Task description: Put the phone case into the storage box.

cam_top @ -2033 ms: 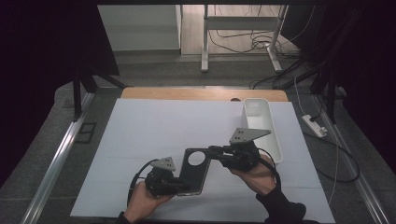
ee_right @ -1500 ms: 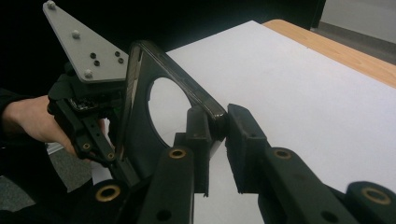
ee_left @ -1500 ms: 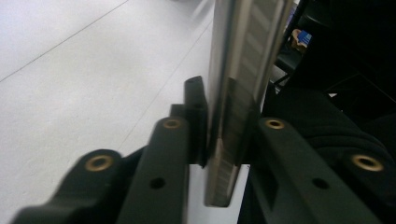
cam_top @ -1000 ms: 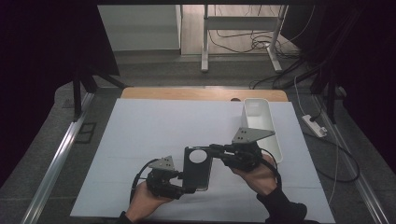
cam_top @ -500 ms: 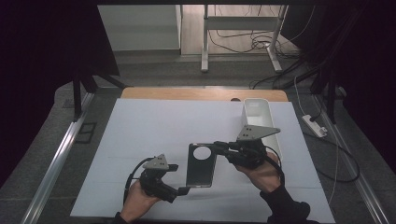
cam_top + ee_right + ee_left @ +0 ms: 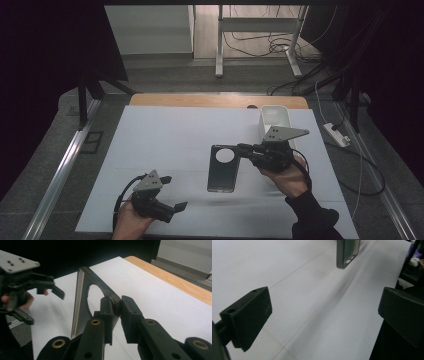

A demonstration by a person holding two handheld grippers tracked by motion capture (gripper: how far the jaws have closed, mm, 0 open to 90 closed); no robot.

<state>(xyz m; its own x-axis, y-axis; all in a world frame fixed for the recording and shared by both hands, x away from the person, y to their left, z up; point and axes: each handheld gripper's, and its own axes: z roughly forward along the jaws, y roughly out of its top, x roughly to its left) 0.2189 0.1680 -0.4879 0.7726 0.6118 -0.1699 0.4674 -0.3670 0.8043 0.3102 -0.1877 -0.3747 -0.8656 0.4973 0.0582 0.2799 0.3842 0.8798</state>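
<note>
White paper covers the table; from left: the left gripper, jaws just spread wide and empty, sits near the front edge. The phone case, apparently lifted, long axis running front-to-back, camera hole far, is pinched by the right gripper. Handover done; placement, perhaps in the white bin, remains.

Your case is black with a round cut-out showing white. The counter wears a white sheet over a tan wood edge. The bin is white. Both grippers' fingers are black, their top plates grey.
</note>
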